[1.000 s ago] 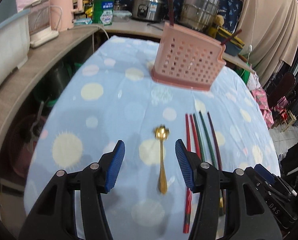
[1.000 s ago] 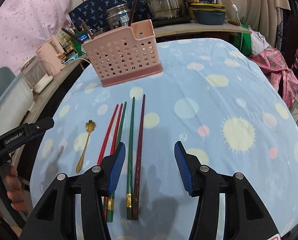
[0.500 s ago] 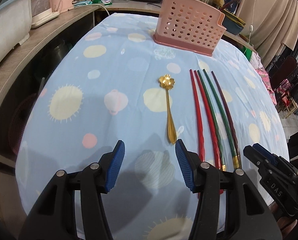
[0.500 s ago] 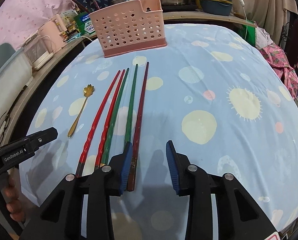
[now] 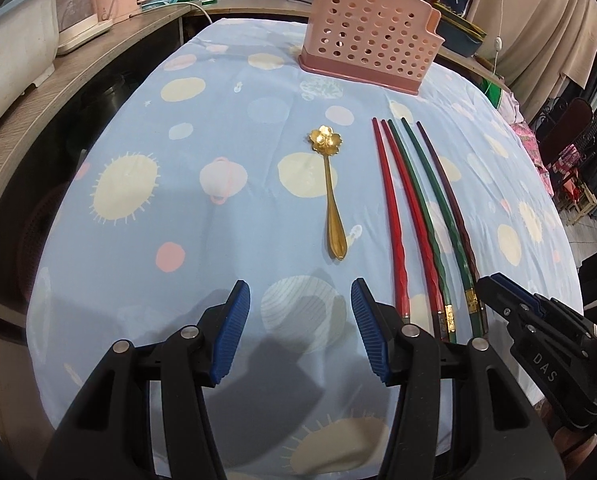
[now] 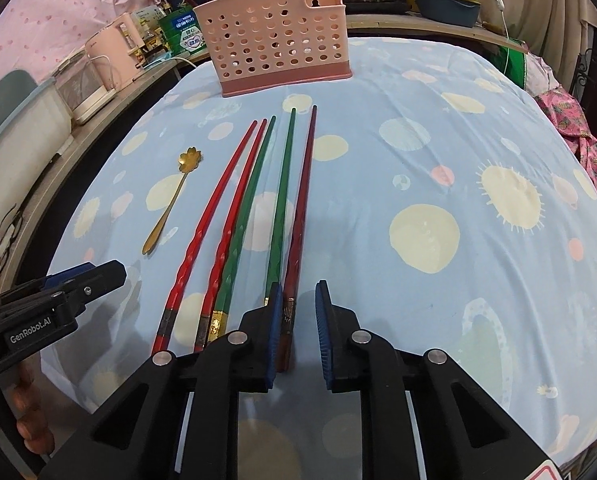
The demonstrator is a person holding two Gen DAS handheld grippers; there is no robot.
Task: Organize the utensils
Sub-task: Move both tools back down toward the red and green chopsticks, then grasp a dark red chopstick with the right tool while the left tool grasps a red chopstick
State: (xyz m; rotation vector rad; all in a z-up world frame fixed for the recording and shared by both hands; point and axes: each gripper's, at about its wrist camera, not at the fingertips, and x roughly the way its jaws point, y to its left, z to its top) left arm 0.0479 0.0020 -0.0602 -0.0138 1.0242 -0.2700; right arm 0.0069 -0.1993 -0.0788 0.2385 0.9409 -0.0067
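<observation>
Our right claw has just been closing around the dark maroon twisted chopstick on the counter, not yet pinching; left claw is open (empty). Next: clamp, lift toward the pink perforated plastic holder.

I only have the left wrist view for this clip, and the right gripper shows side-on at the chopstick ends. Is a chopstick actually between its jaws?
Observer: Yes. In the right wrist view, the near end of the dark red chopstick lies between the jaws of the right gripper, which have just been closing.
Operator: Clamped already?
Observer: Not yet. A gap shows between the chopstick and the right-hand pad.
Operator: Is a green one caught too?
Observer: No. The nearest green chopstick runs outside the jaws, on their left in the picture.
</observation>
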